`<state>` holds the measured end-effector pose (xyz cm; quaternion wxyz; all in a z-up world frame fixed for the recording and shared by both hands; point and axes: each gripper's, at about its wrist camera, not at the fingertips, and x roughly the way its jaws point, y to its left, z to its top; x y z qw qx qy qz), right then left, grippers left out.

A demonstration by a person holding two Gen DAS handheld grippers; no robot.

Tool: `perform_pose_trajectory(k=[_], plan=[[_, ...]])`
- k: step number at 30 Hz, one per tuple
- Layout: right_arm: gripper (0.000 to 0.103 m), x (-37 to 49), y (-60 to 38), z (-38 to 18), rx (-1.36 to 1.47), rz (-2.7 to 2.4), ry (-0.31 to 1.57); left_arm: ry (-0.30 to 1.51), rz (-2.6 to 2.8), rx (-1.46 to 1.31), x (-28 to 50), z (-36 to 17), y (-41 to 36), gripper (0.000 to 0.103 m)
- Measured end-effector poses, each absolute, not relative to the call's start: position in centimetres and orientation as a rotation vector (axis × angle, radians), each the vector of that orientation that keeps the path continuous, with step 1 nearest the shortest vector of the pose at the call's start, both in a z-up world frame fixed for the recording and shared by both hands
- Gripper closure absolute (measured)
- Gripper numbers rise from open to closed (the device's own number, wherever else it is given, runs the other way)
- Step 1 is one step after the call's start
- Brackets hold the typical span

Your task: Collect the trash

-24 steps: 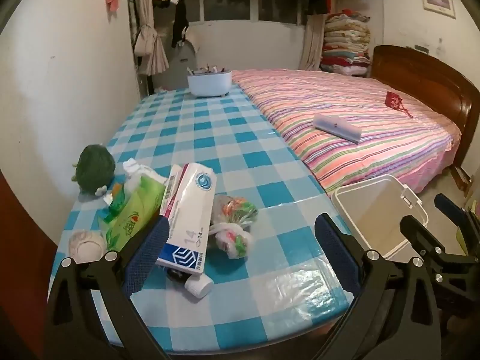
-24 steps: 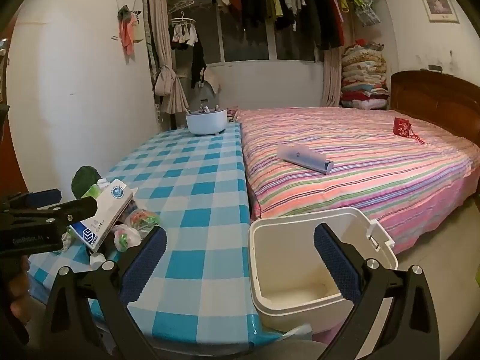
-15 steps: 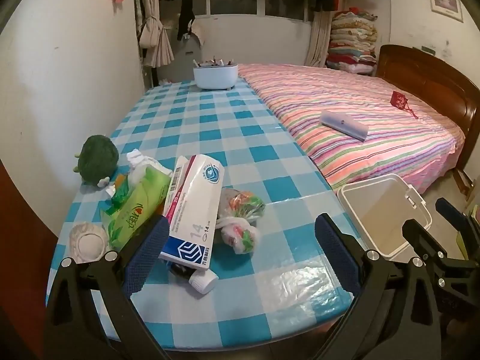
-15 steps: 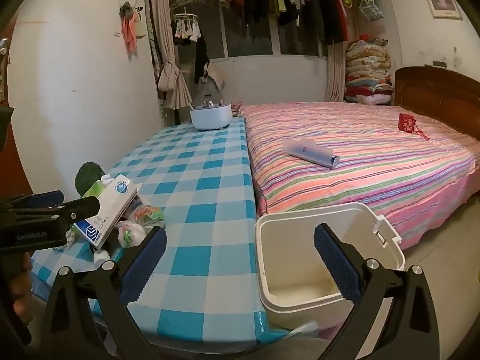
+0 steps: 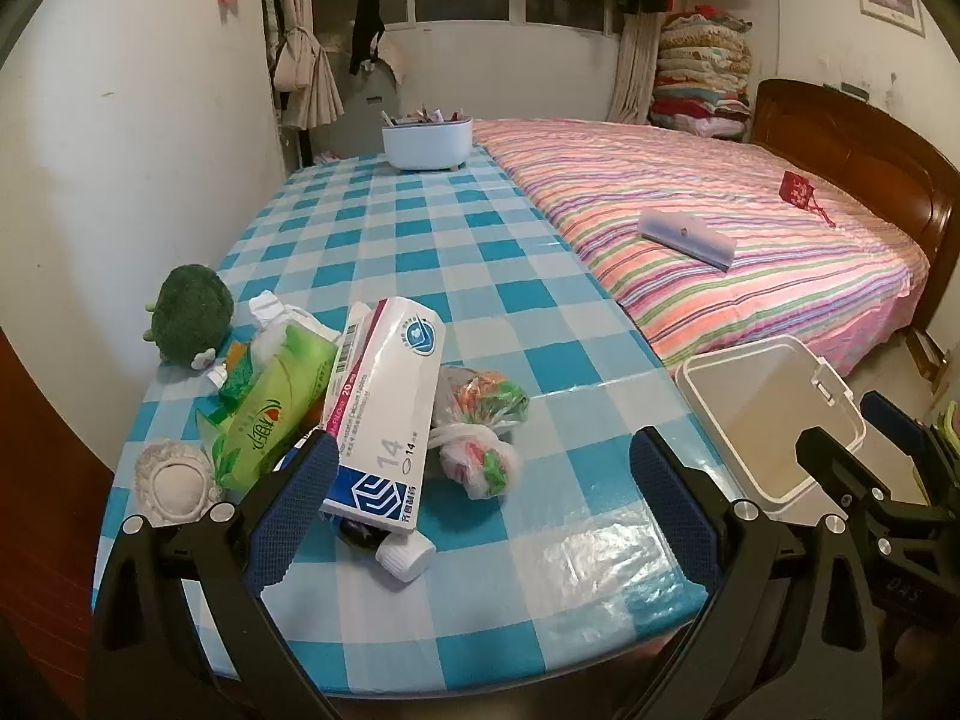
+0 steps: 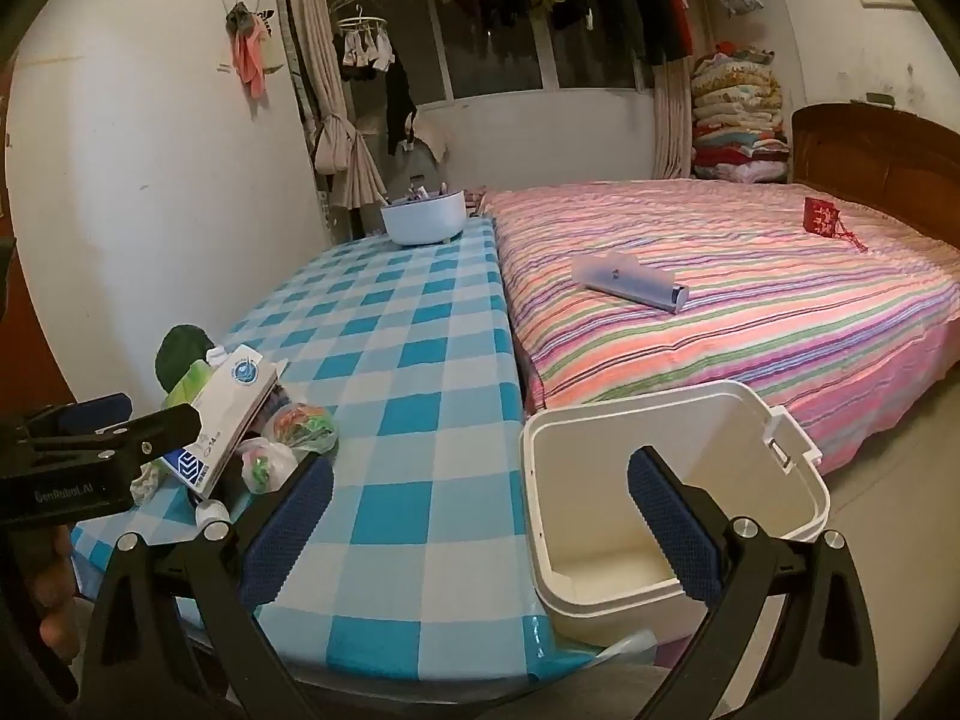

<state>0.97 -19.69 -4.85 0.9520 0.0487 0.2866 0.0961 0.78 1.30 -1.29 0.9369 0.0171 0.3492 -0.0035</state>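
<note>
A heap of trash lies on the near left of the blue checked table [image 5: 468, 252]: a white and blue carton [image 5: 387, 420], a green wipes pack [image 5: 270, 414], knotted plastic bags [image 5: 480, 456], a white cap [image 5: 405, 558] and a crumpled white piece [image 5: 171, 480]. My left gripper [image 5: 480, 498] is open just short of the heap, holding nothing. An open white bin [image 6: 666, 492] stands on the floor between table and bed. My right gripper [image 6: 480, 528] is open over the gap between table edge and bin. The left gripper [image 6: 90, 450] also shows at the left of the right wrist view.
A green broccoli-like plush [image 5: 189, 315] sits behind the heap by the wall. A white bowl of small items [image 5: 427, 141] stands at the table's far end. The striped bed [image 5: 720, 240] runs along the right, with a folded pale case [image 5: 687, 237] and a red pouch [image 5: 798, 189].
The left wrist view has tilted up and drawn slightly nearer the heap. The right gripper has shifted a little left and nearer the bin. Both stay open.
</note>
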Motion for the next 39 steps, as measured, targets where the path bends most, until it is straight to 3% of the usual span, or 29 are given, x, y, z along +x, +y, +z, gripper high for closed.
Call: perform_pose_trajectory(k=[39], plan=[[0.007,1.14,-19.62,-5.01,0.134,0.209,0.606,0.73,-0.01,0.045,0.36,-1.2,1.37,0.007]])
